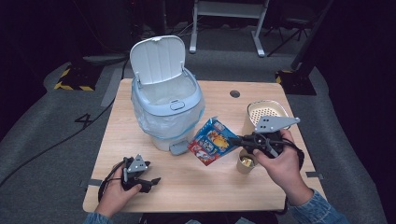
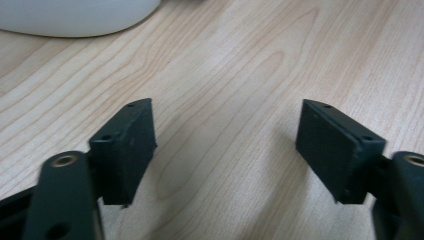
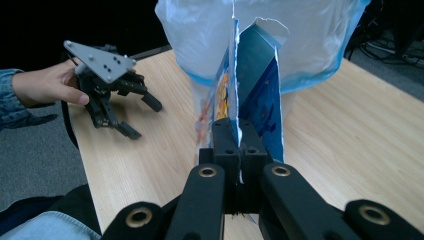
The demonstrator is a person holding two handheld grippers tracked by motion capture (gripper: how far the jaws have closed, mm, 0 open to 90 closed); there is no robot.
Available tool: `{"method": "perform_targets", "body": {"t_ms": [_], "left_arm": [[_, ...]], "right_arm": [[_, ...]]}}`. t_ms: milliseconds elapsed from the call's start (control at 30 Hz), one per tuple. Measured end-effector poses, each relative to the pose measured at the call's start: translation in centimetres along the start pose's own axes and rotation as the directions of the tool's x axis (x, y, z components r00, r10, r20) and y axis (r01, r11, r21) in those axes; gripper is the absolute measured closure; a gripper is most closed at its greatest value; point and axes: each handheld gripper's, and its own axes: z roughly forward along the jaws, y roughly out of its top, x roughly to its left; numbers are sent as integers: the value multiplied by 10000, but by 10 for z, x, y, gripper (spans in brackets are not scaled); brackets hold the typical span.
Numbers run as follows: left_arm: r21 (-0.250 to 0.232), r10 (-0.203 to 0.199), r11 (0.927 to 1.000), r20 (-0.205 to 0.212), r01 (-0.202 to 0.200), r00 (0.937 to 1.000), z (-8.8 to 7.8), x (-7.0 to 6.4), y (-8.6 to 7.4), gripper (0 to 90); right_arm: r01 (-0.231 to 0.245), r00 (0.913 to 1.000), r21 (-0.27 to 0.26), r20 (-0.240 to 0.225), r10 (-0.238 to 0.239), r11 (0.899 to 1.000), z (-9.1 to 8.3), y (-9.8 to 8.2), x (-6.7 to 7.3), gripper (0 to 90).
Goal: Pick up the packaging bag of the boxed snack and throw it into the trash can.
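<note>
My right gripper (image 1: 232, 139) is shut on the edge of a torn-open blue snack packet (image 1: 212, 140), holding it above the table just right of a white pedal bin (image 1: 168, 102). The bin's lid stands open and a plastic bag lines it. In the right gripper view the jaws (image 3: 240, 137) pinch the packet (image 3: 260, 85) upright in front of the bin's bag (image 3: 300, 35). My left gripper (image 1: 153, 184) rests at the table's front left, open, with nothing between its jaws (image 2: 227, 145). It also shows in the right gripper view (image 3: 145, 120), held by a hand.
A small paper cup (image 1: 245, 162) with something yellow inside stands under my right hand. Behind it is a gold perforated bowl (image 1: 267, 112). The bin's pedal (image 1: 177, 148) faces the table's front. The wooden table (image 1: 196, 191) has a cable hole (image 1: 235, 94) at the back.
</note>
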Motion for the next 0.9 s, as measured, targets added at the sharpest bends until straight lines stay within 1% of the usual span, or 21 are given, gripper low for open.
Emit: {"method": "perform_targets", "body": {"t_ms": [33,167,200,267,333,533,667,700,767,867,900], "left_arm": [[47,60,10000,44,-61,10000,1,0,0,179],[44,53,10000,69,-53,10000,1,0,1,177],[44,53,10000,69,-53,10000,1,0,1,175],[59,88,9999,72,-89,9999,1,0,1,171],[60,95,9999,93,-96,9999,1,0,1,170],[66,124,9999,94,-125,9999,1,0,1,170],[65,123,9999,91,-124,9999,1,0,1,170],[65,123,9999,91,-124,9999,1,0,1,170],[64,110,9999,103,-111,9999,1,1,1,170],[81,97,9999,108,-98,9999,2,1,1,167],[81,97,9999,108,-98,9999,2,1,1,167]], "right_arm": [[48,10000,-16,-29,-48,10000,-7,4,-2,900],[134,9997,-142,-183,-137,9998,-18,13,-4,900],[134,9997,-142,-183,-137,9998,-18,13,-4,900],[296,9990,-284,-337,-306,9992,-25,20,-5,900],[350,9986,-319,-375,-362,9989,-27,23,-5,900],[668,9957,-514,-601,-699,9964,-42,46,-9,900],[773,9917,-701,-973,-839,9945,-47,60,-15,900],[773,9917,-701,-973,-839,9945,-47,60,-15,900],[874,9878,-934,-1204,-984,9918,-50,71,-18,900],[1140,9853,-1005,-1160,-1254,9884,-52,82,-19,900],[1140,9853,-1005,-1160,-1254,9884,-52,82,-19,900]]}}
